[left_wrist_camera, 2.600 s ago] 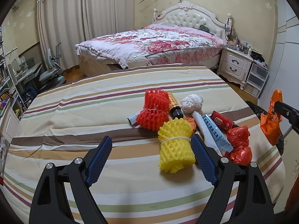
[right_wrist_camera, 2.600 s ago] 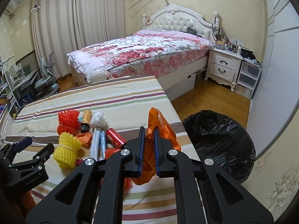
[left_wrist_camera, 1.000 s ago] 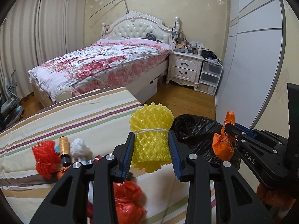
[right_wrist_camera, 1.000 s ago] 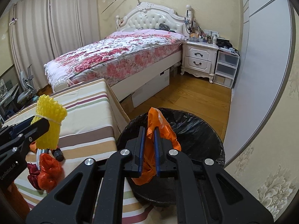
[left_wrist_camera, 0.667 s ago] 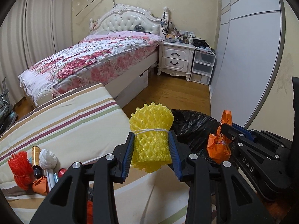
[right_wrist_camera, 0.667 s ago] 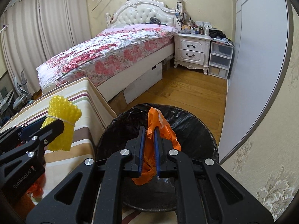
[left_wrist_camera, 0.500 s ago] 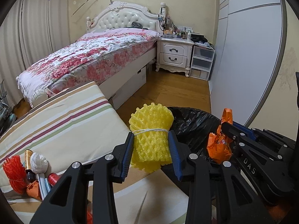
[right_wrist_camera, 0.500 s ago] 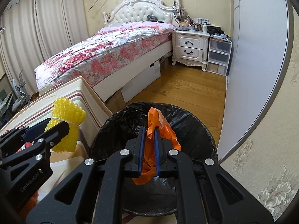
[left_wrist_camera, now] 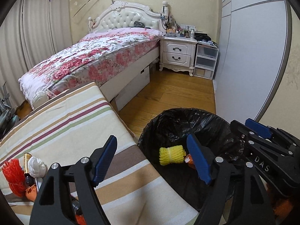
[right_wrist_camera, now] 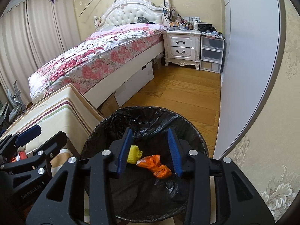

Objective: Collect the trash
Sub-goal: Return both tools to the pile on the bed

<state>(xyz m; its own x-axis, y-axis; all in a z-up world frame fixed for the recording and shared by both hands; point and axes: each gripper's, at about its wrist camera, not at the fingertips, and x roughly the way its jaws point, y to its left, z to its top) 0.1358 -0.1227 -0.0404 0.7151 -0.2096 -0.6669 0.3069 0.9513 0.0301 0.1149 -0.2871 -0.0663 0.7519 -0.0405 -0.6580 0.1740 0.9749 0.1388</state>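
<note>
In my bin (left_wrist_camera: pixel 211 120) I count two things, one yellow net (left_wrist_camera: pixel 171 155) and one orange bag (right_wrist_camera: pixel 154 164), while at the near left edge of the striped cloth (left_wrist_camera: pixel 61 123) I count one red net (left_wrist_camera: pixel 13 176), one bottle (left_wrist_camera: pixel 27 166) and one white wad (left_wrist_camera: pixel 37 167).
</note>
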